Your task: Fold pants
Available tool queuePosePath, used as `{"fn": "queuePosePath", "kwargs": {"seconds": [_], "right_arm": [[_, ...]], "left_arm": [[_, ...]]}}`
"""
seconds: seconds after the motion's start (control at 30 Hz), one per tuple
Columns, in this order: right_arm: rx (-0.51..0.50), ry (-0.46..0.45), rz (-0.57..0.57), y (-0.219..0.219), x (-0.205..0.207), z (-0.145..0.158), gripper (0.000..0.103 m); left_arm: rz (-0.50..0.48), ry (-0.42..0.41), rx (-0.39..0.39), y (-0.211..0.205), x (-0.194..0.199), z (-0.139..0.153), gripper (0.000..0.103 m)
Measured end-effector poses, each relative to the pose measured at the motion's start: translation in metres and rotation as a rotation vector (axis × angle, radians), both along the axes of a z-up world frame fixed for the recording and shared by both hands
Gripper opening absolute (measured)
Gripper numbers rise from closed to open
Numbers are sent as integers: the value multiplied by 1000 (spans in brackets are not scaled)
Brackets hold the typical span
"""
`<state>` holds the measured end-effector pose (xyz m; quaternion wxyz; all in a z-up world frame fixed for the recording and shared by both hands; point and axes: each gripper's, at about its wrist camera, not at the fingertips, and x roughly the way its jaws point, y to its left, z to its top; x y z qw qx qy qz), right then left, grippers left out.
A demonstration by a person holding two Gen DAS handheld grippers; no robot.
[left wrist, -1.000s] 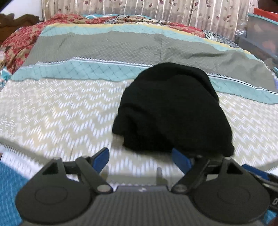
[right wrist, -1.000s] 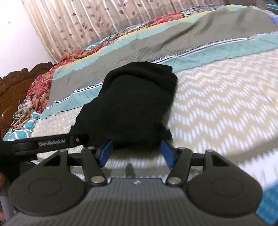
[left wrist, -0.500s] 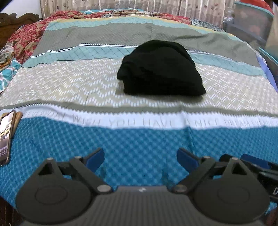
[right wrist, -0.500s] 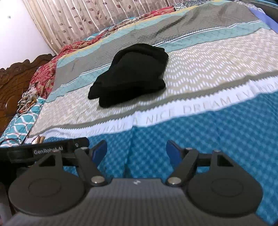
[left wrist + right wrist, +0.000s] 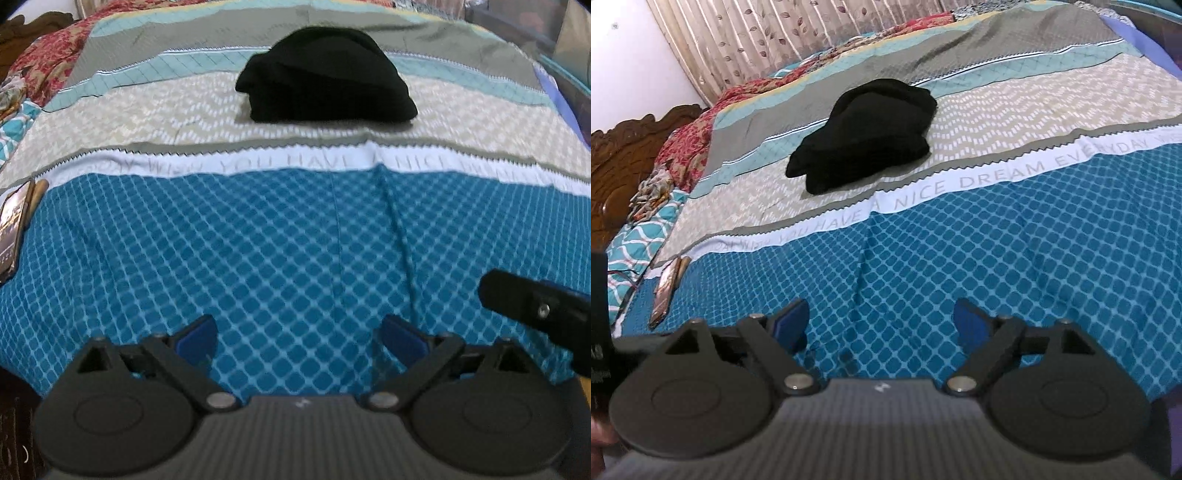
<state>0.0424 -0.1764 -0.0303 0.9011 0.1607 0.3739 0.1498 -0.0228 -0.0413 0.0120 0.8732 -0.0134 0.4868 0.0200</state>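
Two claws: left claw [image 5: 297, 338] and right claw [image 5: 881, 325] spread wide, jaws just opening, nothing between them.
Bed [image 5: 295, 240]: soft; bundle may slump.
Pants [image 5: 327, 75]: folded, at 12 o'clock; loose layers could unfold.

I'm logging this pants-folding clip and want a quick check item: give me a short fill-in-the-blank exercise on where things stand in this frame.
1. The folded pants are ____ in colour.
2. The jaws of the left gripper and the right gripper hold ____.
3. The pants lie beyond the white band printed with the words "NICE ____".
4. Under both grippers the bedsheet is patterned in ____.

Missing words: black; nothing; DREAM; blue
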Motion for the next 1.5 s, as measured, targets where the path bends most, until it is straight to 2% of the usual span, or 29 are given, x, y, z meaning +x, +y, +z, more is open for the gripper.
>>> {"fn": "queuePosePath", "kwargs": {"seconds": [0.1,0.3,0.53,0.7,0.87,1.1,1.5], "right_arm": [[-2,25,-8,4,-1,-6,91],[-20,45,-16,8,1,-9,103],[-67,99,-39,15,7,-18,103],[-56,133,-49,11,12,-25,103],[-75,97,-40,13,12,-18,103],[-136,-20,-27,19,5,1,103],[-137,-7,-15,19,6,3,103]], "left_arm": [[5,10,-2,1,-1,-2,101],[3,30,11,1,2,-6,103],[-16,49,31,0,5,-16,103],[-28,53,29,0,6,-20,103],[-32,69,34,-1,8,-19,103],[-31,12,60,-3,0,-9,103],[-45,18,62,-6,-6,-5,103]]}}
